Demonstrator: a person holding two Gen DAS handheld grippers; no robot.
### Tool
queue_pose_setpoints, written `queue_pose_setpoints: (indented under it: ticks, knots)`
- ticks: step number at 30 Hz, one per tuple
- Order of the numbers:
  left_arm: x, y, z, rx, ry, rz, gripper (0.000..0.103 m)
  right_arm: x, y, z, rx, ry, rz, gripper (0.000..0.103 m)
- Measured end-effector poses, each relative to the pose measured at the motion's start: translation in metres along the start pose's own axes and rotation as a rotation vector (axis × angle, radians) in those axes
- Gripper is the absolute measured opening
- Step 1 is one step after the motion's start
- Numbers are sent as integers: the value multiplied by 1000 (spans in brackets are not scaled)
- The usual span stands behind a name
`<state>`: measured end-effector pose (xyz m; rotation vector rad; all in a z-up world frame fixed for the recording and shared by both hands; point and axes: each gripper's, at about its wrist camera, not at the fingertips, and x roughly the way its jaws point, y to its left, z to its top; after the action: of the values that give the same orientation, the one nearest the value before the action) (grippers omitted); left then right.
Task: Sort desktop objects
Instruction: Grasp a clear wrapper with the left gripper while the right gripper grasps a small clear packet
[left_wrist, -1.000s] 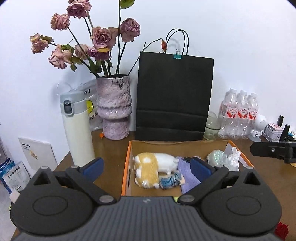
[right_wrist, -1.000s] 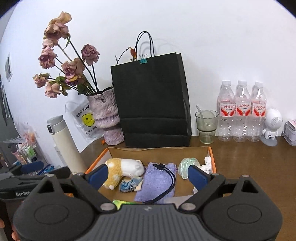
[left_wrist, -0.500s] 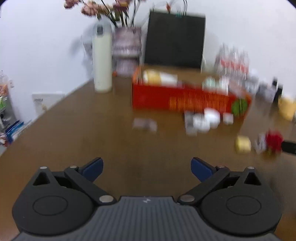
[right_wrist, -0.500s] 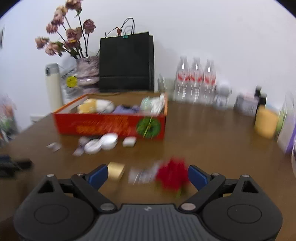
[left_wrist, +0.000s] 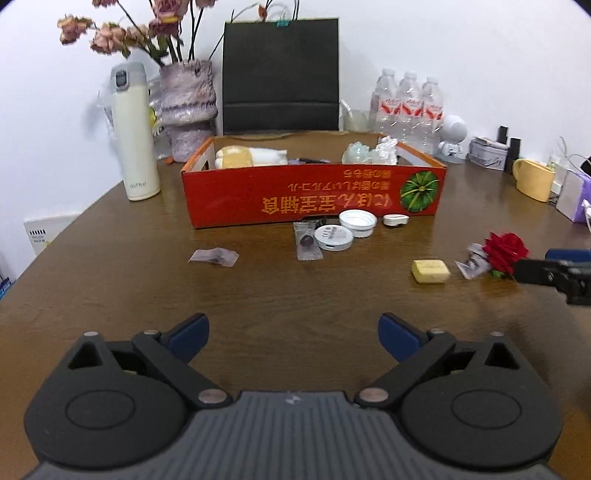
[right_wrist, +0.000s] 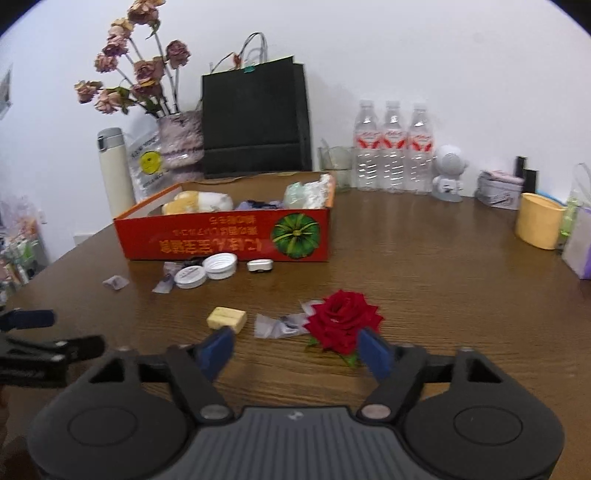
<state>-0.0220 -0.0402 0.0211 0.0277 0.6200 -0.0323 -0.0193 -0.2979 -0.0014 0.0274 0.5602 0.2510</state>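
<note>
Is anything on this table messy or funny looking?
Yes. The orange box has its writing upside down. Loose bits lie on the table before it: two white lids, wrappers, a yellow block and a red rose.

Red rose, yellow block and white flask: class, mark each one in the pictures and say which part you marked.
Red rose (right_wrist: 343, 320), right wrist view, centre of the bloom.
Yellow block (right_wrist: 226, 318), right wrist view, its top face.
White flask (left_wrist: 135, 147), left wrist view, middle of its body.
</note>
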Motion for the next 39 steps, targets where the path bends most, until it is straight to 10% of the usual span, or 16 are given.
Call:
queue_pose_setpoints:
  ticks: [17, 39]
  knots:
    - [79, 63, 47, -37, 15, 70, 59, 108, 94, 60, -141, 47, 290, 41]
    - [89, 100, 46, -118, 25, -36, 26, 159, 148, 52, -234, 143, 218, 22]
